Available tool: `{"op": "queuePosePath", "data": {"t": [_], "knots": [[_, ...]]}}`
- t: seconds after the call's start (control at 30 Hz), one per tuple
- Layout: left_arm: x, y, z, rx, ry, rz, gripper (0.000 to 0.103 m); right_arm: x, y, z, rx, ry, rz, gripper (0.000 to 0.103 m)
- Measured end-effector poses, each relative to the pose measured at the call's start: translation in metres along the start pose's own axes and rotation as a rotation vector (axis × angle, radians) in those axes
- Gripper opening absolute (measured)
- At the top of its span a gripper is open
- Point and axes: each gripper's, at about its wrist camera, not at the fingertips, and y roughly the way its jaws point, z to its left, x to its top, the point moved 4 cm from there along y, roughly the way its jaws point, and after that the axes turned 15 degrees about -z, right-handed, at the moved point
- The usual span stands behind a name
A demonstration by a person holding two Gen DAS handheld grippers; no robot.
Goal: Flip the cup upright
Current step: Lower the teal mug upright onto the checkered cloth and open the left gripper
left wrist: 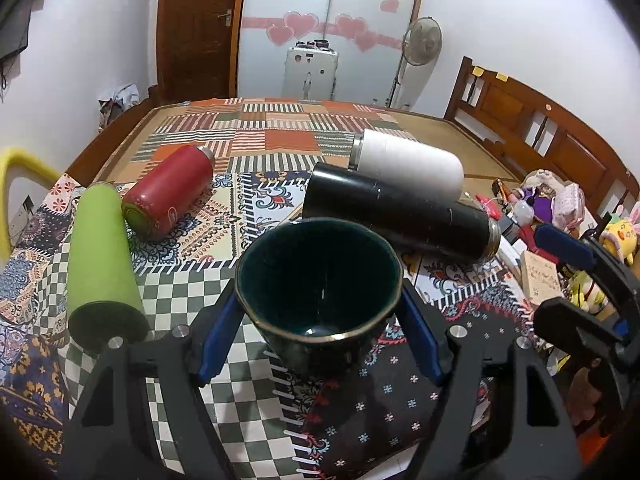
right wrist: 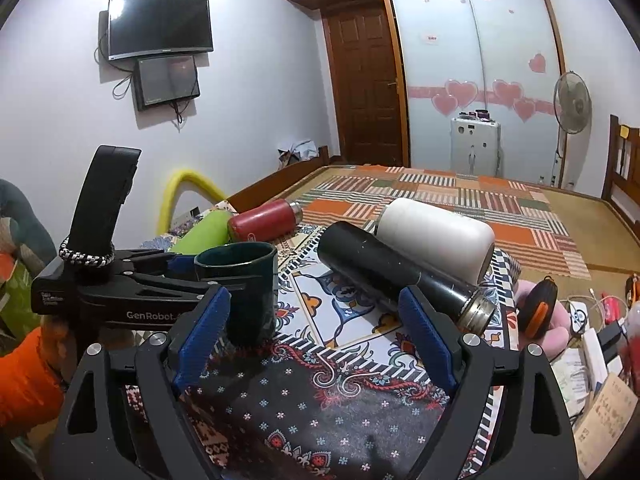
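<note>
A dark green cup [left wrist: 320, 292] with a thin gold rim stands upright on the patterned cloth, mouth up. My left gripper [left wrist: 320, 312] has its blue pads on both sides of the cup and is shut on it. In the right wrist view the same cup [right wrist: 248, 280] stands at the left, with the left gripper [right wrist: 224, 276] reaching in from the left around it. My right gripper [right wrist: 316, 344] is open and empty, hovering over the dark flowered cloth just right of the cup.
Several flasks lie on their sides: green [left wrist: 102, 256], red [left wrist: 172, 192], black [left wrist: 400, 216] and white [left wrist: 408, 164]. The black flask [right wrist: 400, 276] lies close behind my right gripper. Toys and boxes [left wrist: 560, 232] crowd the right edge.
</note>
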Motion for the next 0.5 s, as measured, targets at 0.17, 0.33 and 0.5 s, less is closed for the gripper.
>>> {"op": "queuePosePath", "data": {"t": [0.17, 0.33, 0.5], "knots": [[-0.003, -0.003, -0.003, 0.005, 0.016, -0.009, 0.075, -0.001, 0.001, 0.001, 0.007, 0.005, 0.004, 0.086], [-0.005, -0.005, -0.006, 0.010, 0.034, -0.019, 0.075, -0.002, 0.000, 0.002, 0.009, 0.011, 0.003, 0.086], [-0.005, -0.001, -0.011, 0.014, 0.049, -0.012, 0.075, -0.002, -0.002, 0.002, 0.005, 0.018, 0.002, 0.086]]}}
